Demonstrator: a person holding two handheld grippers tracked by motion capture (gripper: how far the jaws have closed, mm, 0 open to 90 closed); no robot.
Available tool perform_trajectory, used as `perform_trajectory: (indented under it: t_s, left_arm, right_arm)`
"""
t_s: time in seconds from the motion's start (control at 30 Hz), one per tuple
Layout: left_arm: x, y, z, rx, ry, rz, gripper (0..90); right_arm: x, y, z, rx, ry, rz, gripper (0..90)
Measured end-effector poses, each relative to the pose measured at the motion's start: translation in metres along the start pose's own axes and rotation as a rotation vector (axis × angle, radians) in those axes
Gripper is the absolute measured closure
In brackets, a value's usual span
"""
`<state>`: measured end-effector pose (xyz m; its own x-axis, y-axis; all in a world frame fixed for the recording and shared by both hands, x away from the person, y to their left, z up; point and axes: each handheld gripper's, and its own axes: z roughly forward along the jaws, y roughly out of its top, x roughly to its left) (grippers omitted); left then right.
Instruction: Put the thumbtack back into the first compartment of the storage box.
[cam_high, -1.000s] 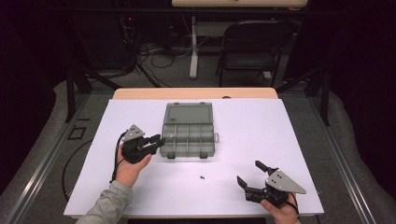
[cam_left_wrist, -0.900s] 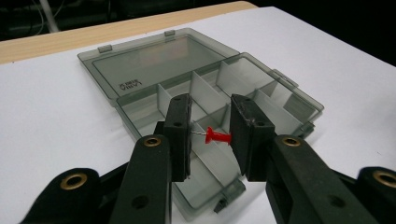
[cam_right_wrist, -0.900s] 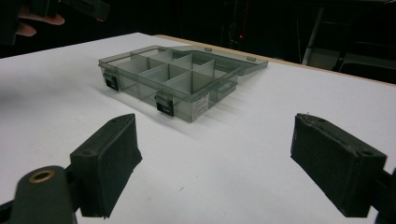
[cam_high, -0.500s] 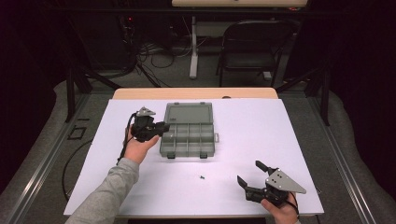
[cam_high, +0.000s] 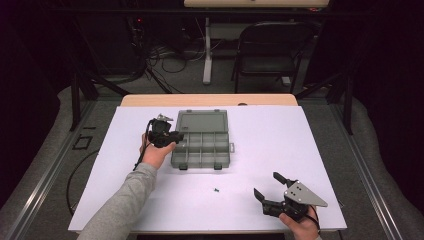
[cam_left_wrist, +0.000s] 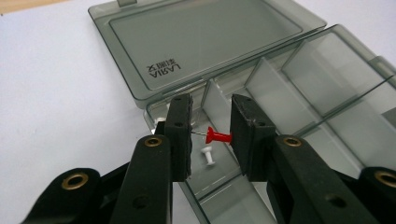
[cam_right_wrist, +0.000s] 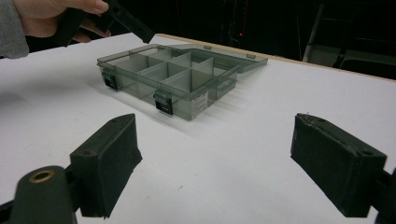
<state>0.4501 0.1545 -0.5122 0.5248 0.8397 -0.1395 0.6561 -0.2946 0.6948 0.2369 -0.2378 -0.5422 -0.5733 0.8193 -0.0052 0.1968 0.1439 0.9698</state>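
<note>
- high view: a white sheet covers the counter, with a strip of bare wood along its far edge; beyond it a dark room with a folding chair, a pale table leg and loose cables on a grey floor
- high view: a smoky translucent plastic organiser box lies near the middle of the counter, its flat lid folded back toward the far edge, dividers splitting the tray into small cells
- high view: the left hand-held gripper sits at the box's left edge, held by a hand from a grey sleeve; the right hand-held gripper, with its grey three-cornered plate, rests near the front right corner, well apart from the box; a tiny dark item lies on the sheet between them
- left gripper view: the left hand-held gripper has its matte black jaws partly closed around a red pushpin, the head against one pad and the pin tip toward the other, above a corner cell; a white pushpin lies in that cell
- right gripper view: the right hand-held gripper has its jaws spread wide and bare, pointing across the white sheet toward the box with its black latches
</note>
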Motion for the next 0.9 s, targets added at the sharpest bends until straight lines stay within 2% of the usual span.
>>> perform_trajectory:
  t_s: [0.2,0.33,0.5,0.67,0.9]
  left_arm:
    - [-0.001,0.0,0.005,0.008,0.008,0.008,69.2]
    - [0.0,-0.001,0.006,0.002,0.01,-0.006,68.4]
    - [-0.001,0.0,0.002,-0.027,-0.006,-0.02,57.7]
    - [-0.004,0.002,-0.007,-0.079,-0.014,-0.006,44.6]
    - [-0.012,0.003,-0.024,-0.137,-0.031,0.024,37.7]
  right_arm:
    - [0.0,0.0,0.0,0.0,0.001,-0.003,14.7]
    - [0.0,0.0,0.0,0.0,0.002,-0.003,14.7]
    - [0.0,0.0,0.0,0.001,0.002,-0.004,14.7]
    - [0.0,0.0,0.0,-0.002,0.0,-0.005,14.7]
    - [0.001,0.0,-0.001,0.0,-0.001,-0.007,14.7]
